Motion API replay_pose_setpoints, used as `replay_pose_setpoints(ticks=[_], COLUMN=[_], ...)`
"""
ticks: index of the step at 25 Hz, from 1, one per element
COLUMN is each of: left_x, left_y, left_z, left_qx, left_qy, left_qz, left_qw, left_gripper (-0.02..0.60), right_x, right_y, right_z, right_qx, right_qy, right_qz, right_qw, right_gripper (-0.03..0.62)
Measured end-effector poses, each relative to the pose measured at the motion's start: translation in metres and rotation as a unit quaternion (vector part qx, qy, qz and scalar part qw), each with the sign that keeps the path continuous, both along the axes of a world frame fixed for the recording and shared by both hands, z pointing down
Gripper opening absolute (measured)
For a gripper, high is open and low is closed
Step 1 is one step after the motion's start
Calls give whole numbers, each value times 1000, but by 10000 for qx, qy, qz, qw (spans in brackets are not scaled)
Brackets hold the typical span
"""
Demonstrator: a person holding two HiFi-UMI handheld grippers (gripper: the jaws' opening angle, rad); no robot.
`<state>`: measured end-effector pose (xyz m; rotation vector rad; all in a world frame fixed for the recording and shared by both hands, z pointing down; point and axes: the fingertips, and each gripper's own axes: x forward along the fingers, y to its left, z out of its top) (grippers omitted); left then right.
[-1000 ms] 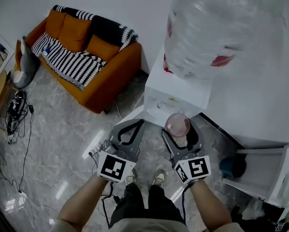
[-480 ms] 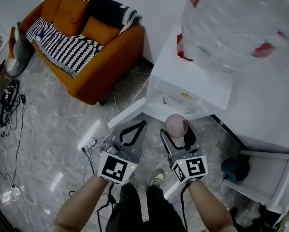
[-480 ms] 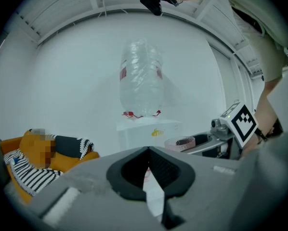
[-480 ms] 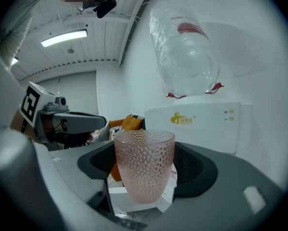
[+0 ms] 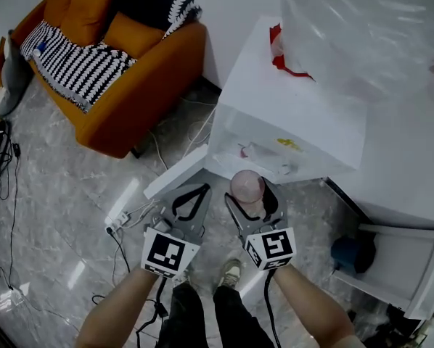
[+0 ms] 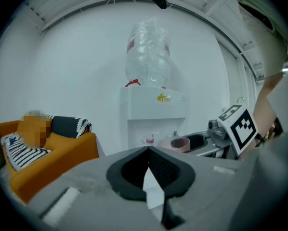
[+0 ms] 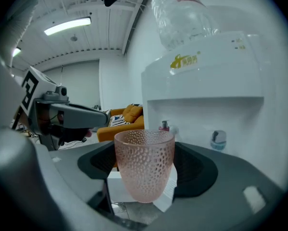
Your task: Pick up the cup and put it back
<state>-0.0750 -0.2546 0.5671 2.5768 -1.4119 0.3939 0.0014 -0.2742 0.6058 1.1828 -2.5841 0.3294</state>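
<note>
From the head view, the person's two hands hold the grippers side by side, low in front of a white water dispenser (image 5: 289, 114) with a big clear bottle (image 5: 362, 27) on top. An orange sofa (image 5: 123, 71) stands far off to the left on the marble floor (image 5: 57, 216). The left gripper (image 5: 201, 188) has its fingers brought together at the tips, with nothing in them. The right gripper (image 5: 252, 198) clamps the pink cup (image 5: 247, 185), which sits upright just near of the dispenser's tap recess. The left gripper view confirms those jaws meet at a point and are empty; off to the right I can see the cup in the other gripper, beside its marker cube (image 6: 240, 126). In the right gripper view, the dimpled cup stands upright between the black pads, pressed on both sides, with a red tap (image 7: 164, 125) and a blue tap (image 7: 218, 139) beyond it.
</note>
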Motion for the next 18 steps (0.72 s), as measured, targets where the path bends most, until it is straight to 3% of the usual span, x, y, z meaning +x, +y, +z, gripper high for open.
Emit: replay_pose_setpoints(ticks=[12, 18], left_x=[-12, -25], left_y=[-20, -25], left_z=[70, 88], left_qx=[-380, -509], left_qy=[133, 117], left_qz=[-266, -387], left_qw=[9988, 9979], left_gripper=[2, 2], right_x=[2, 1], right_y=[-48, -74], right_z=[95, 116], right_qx=[-514, -183], right_qy=[209, 439], right_qz=[467, 546], right_qw=[9974, 9974], right_gripper=[370, 370])
